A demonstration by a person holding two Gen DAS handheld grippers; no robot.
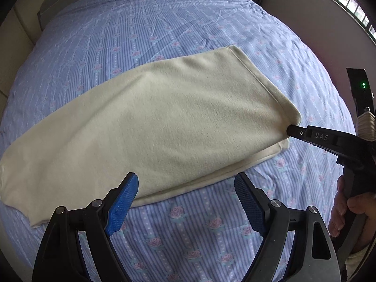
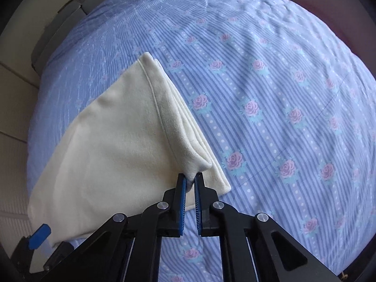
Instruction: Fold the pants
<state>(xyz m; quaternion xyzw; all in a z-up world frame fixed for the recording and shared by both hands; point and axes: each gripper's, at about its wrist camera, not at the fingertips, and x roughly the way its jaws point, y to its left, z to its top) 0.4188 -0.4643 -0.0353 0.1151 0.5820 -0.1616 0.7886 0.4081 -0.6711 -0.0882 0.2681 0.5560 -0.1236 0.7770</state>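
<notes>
**Right tool pinching hem corner of pants on bed; left tool hanging open**

The cream pants (image 1: 150, 117) are lying on the bed (image 1: 164, 18), which is wearing a blue striped sheet printed with pink roses. The garment is lying with its legs stacked, its layered hems (image 2: 188, 119) fanning apart along one edge; all places below are being given relative to the pants.

Right tool (image 2: 190, 180): its blue-padded fingers (image 2: 181, 202) are standing nearly together and are clamping a small tuck of fabric at the near hem corner. The top layer at that corner is rising off the lower layers into a small peak, while the layer beneath is lying flat on the sheet. In the left wrist view the same tool is reaching in from the hem side, its black tip meeting the corner, with a hand (image 1: 350, 211) wrapping its handle.

Left tool (image 1: 185, 202): its fingers are spreading wide with nothing between the pads. It is hovering over the long near edge of the pants; one pad is overlapping the cream fabric in the view, the other is sitting over bare sheet beside the edge. Contact with the cloth cannot be told.

A window (image 1: 352, 4) is showing well beyond the hem end of the pants.
</notes>
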